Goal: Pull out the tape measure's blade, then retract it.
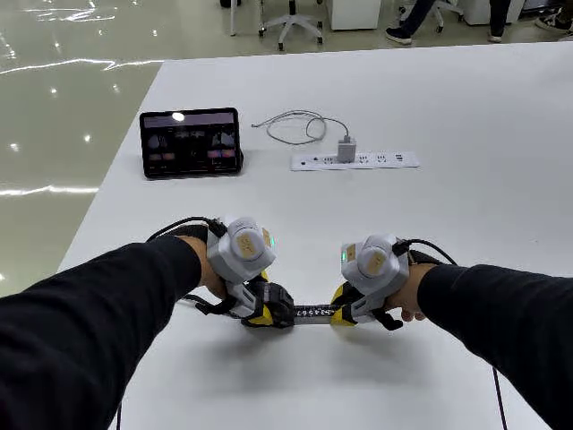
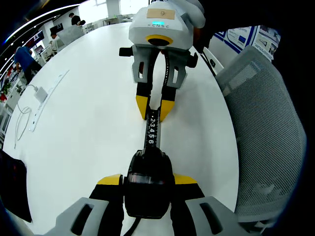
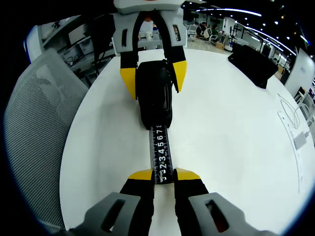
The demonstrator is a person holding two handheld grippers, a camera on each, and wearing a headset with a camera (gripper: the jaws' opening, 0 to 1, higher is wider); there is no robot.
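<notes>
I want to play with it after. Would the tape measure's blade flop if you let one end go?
Probably not at this length: the blade runs straight from the case to the right hand-held gripper without sagging. It looks thin, so pulled much longer it would likely bend. Let go, it may snap back.

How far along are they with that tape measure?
Partly done. The left gripper clamps the case, the right gripper pinches the blade end, and a short numbered stretch is already out. Left: any further pull, then letting it retract fully.
</notes>
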